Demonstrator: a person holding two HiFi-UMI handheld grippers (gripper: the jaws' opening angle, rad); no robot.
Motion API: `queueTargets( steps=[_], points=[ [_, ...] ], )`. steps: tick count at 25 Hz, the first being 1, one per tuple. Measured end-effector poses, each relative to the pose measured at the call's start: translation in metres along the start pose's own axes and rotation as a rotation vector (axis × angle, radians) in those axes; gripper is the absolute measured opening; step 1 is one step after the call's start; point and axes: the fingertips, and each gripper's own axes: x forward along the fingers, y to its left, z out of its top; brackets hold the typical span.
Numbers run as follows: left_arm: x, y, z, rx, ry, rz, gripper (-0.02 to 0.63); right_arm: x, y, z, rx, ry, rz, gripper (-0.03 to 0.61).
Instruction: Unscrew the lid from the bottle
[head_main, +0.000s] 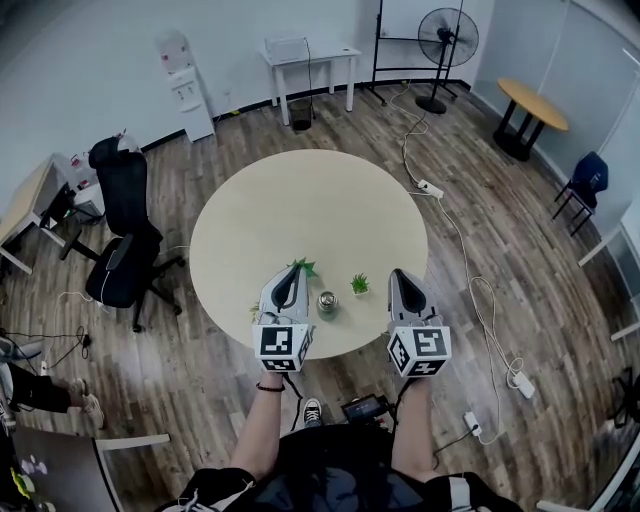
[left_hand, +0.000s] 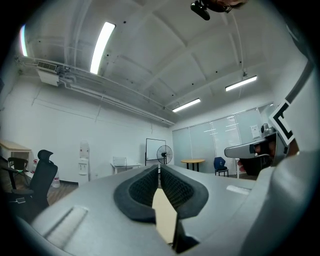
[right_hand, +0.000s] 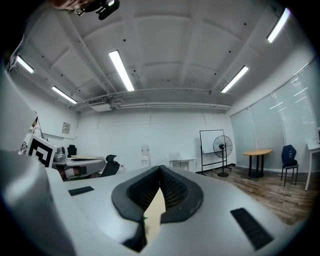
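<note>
Wood-plank flooring is spreading all round one round pale table (head_main: 300, 190), and both tongs are hovering over its near edge. The left gripper (head_main: 289, 272) is holding its jaws pressed together with nothing between them. The right gripper (head_main: 399, 276) is doing likewise, pads meeting and empty. Each is showing a marker cube with black-and-white squares.

One bottle (head_main: 327, 302) is standing between the two, touching neither, close to the near rim. Two small green plants are sitting just beyond: one plant (head_main: 303, 266) by the left gripper's tip, the other plant (head_main: 359, 284) between bottle and right gripper. Past them the tabletop is stretching wide.

One black office chair (head_main: 122, 240) is standing well apart on the left. A power strip (head_main: 430, 188) with trailing cables is lying right of the table. A fan (head_main: 447, 40) is standing by the far wall.
</note>
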Motion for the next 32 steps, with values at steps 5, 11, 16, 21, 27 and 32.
queueTargets(
  steps=[5,11,16,21,27,32],
  points=[
    [0.009,-0.008,-0.007,-0.005,-0.006,-0.048,0.167,0.005,0.000,-0.005,-0.017,0.014,0.018,0.003],
    [0.015,-0.014,-0.009,0.013,-0.055,-0.111,0.368,0.008,0.001,-0.012,-0.030,0.033,0.022,0.004],
    [0.020,-0.018,-0.030,0.044,-0.058,-0.132,0.370,0.006,0.000,-0.025,-0.015,0.062,0.023,0.005],
    [0.025,-0.026,-0.085,0.041,-0.052,-0.166,0.369,0.005,0.003,-0.041,-0.028,0.110,0.033,0.005],
    [0.030,-0.029,-0.174,-0.035,0.033,-0.166,0.374,-0.002,0.011,-0.071,-0.054,0.191,0.057,0.003],
    [0.032,-0.044,-0.257,-0.075,0.149,-0.207,0.403,-0.008,0.019,-0.101,-0.070,0.268,0.087,0.005]
  ],
)
